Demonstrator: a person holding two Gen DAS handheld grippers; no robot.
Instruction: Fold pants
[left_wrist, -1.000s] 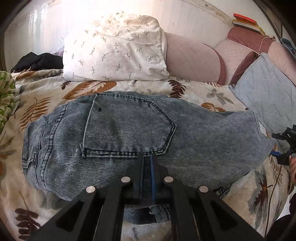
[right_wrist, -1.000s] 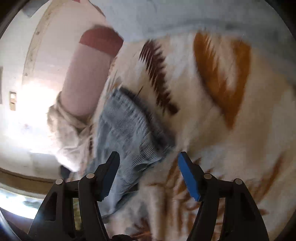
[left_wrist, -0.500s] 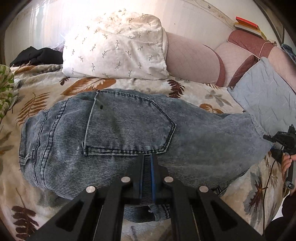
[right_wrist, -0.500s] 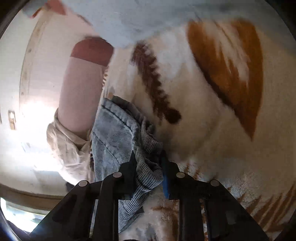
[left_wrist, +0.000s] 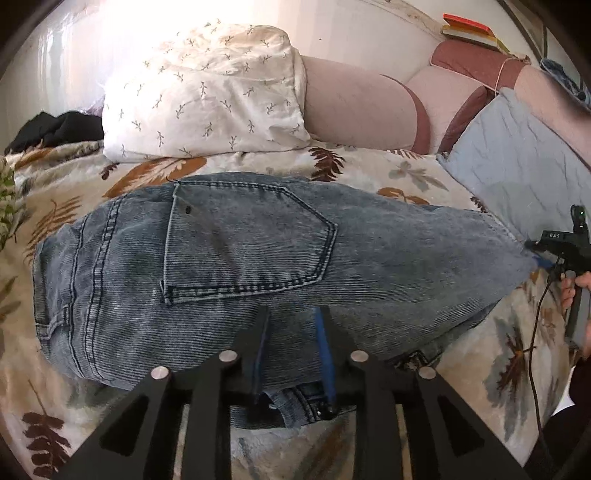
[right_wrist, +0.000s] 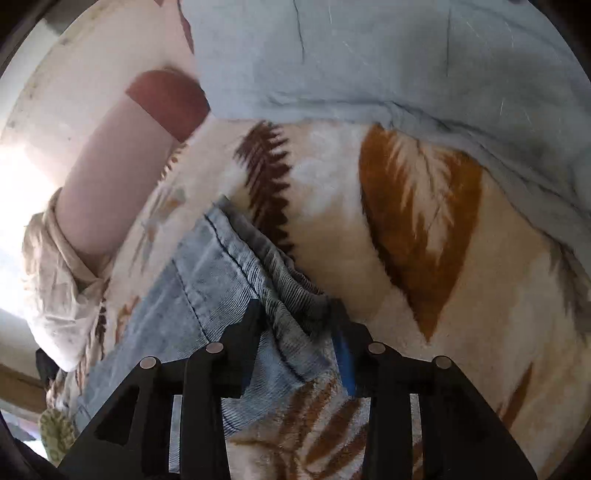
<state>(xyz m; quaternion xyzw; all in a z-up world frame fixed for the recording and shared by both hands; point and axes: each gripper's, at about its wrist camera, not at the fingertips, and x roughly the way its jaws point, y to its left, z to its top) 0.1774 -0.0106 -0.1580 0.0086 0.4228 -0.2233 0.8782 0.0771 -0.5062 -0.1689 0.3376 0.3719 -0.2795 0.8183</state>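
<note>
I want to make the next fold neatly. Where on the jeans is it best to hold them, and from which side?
Probably grip the jeans at their two ends, coming in low from outside each edge: they lie flat on the blanket, so only edges offer a pinchable lip.

Folded blue jeans lie across a leaf-print blanket, back pocket up. The left gripper straddles their near edge, jaws slightly parted around denim. At far right, the right gripper touches the jeans' end; a white pillow lies behind.
</note>
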